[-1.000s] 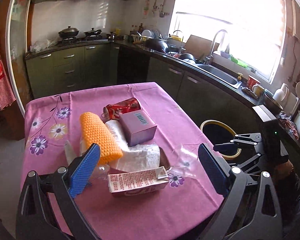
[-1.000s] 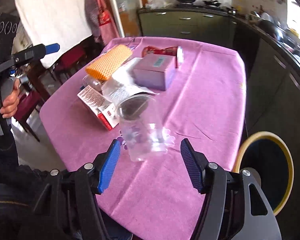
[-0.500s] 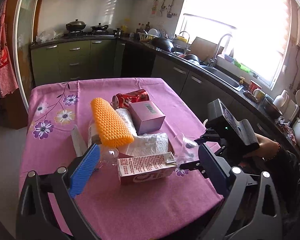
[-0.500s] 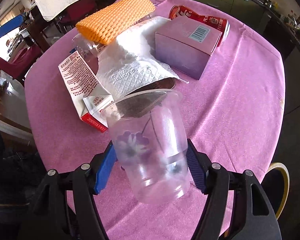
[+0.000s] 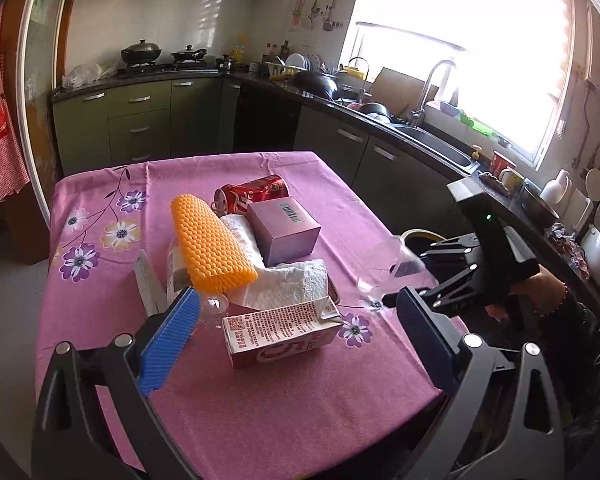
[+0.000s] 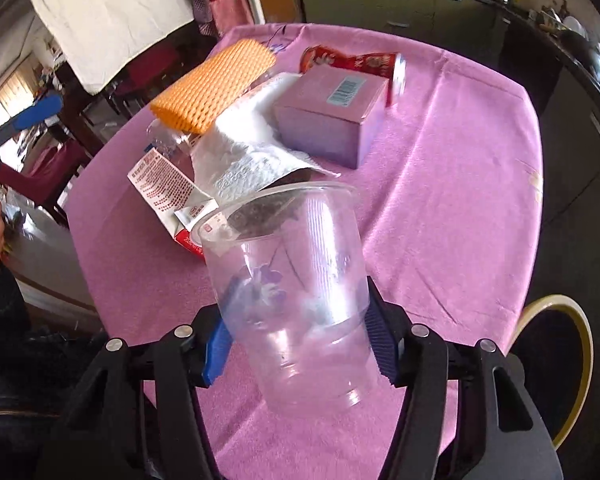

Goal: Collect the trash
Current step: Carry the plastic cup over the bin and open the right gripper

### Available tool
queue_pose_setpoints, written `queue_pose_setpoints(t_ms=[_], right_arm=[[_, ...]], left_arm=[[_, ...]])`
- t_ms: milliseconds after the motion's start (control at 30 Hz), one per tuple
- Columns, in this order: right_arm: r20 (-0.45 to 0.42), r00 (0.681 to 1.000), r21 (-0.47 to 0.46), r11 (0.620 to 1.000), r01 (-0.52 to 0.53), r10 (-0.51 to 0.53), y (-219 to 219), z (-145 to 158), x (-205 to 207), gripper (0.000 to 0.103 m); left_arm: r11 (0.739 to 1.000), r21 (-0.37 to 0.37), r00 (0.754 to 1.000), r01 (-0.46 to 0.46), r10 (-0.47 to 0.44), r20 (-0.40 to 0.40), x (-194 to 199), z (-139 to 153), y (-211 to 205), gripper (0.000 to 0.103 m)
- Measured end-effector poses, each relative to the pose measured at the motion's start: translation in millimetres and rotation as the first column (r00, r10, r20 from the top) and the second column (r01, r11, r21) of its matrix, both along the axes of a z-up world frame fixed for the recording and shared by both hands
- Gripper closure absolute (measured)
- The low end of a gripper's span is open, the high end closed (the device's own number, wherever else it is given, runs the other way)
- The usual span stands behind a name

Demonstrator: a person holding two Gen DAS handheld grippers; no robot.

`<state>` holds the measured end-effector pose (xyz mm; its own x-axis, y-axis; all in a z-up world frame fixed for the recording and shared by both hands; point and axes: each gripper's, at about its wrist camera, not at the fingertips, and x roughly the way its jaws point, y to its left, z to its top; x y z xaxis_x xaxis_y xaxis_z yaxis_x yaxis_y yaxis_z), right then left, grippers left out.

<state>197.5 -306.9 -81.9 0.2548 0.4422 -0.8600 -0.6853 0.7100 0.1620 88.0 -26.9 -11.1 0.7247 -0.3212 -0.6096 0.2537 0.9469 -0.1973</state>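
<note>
My right gripper (image 6: 300,344), jaws just closed, clamps the clear thin-walled plastic cup (image 6: 296,292) at lower centre; it may crush or slip. Left gripper (image 5: 296,332) gapes wide, empty.

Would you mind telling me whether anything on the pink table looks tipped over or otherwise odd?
Yes. The red can lies on its side behind the purple box. The milk carton also lies flat, its top torn open. The clear cup is tilted between the right gripper jaws.
</note>
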Motion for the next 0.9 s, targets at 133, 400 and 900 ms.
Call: queue_pose_setpoints(t_ms=[133,400,900], right_arm=[[0.000,0.974,0.043,0.973,0.228,-0.228,-75.2,16.6,15.2,0.044],[-0.035,0.810,-0.064,0.810,0.583,-0.585,-216.1,-28.3,49.9,0.044],[-0.081,0.748,-0.012,0.751,0.660,-0.659,-256.2,-54.8,51.8,0.020]], left_arm=[[1.000,0.000,1.000,0.023,-0.023,-0.004,-0.3,0.3,-6.5,0.009],[1.000,0.012,0.999,0.014,-0.014,-0.038,5.4,-9.5,-15.4,0.008],[0.970,0.086,0.973,0.228,-0.223,-0.058,18.9,-16.3,-39.2,0.008]])
